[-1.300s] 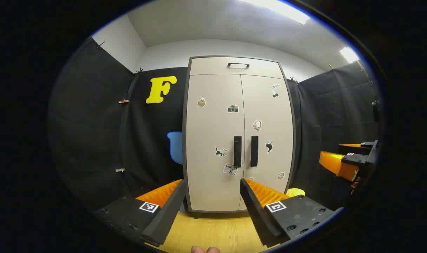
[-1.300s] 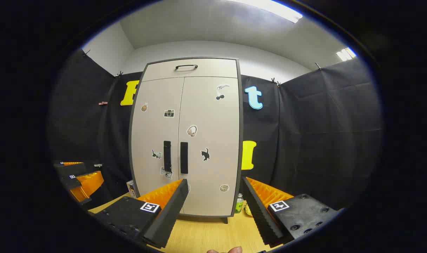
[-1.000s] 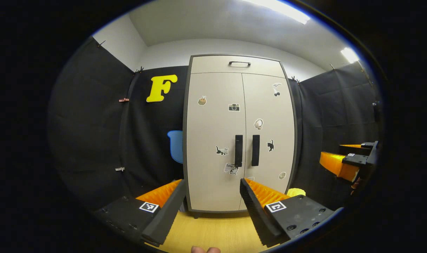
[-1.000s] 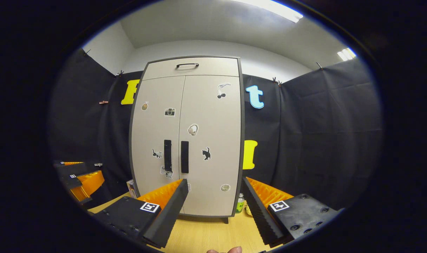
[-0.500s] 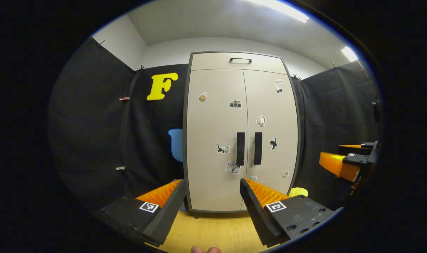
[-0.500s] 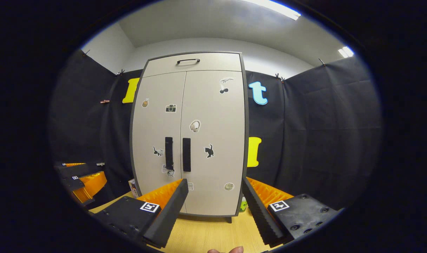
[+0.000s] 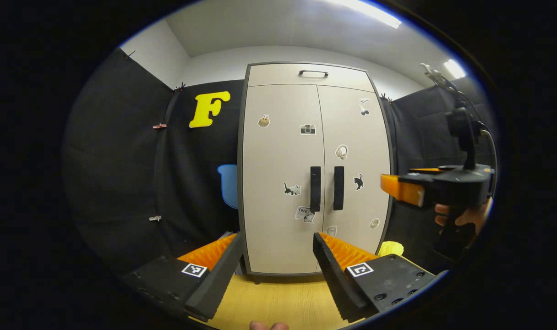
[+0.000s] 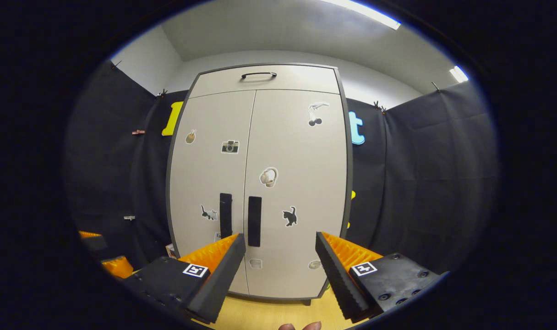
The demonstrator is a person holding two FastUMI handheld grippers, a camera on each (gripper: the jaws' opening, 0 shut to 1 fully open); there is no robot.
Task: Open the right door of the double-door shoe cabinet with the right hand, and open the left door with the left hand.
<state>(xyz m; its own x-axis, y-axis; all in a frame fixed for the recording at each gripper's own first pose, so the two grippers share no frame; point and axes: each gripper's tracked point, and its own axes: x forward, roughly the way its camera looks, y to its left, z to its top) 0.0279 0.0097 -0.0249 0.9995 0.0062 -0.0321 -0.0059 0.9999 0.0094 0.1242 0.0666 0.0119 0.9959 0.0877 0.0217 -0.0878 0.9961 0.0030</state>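
Facing the closed shoe cabinet, my right gripper and left gripper both gape wide, holding nothing.

Bright white ceiling light strips glare at the top of both views. The beige double-door shoe cabinet is evenly lit and sharp, but its edges bow outward from fisheye distortion.

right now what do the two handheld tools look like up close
Each tool is a black block body with two long wedge-shaped fingers whose inner faces are ribbed. A small square black-and-white marker sits on each finger base, and screw holes dot the body. The left tool and the right tool look alike. Farther off in the left gripper view, the right tool has a black camera stalk with a cable on top.
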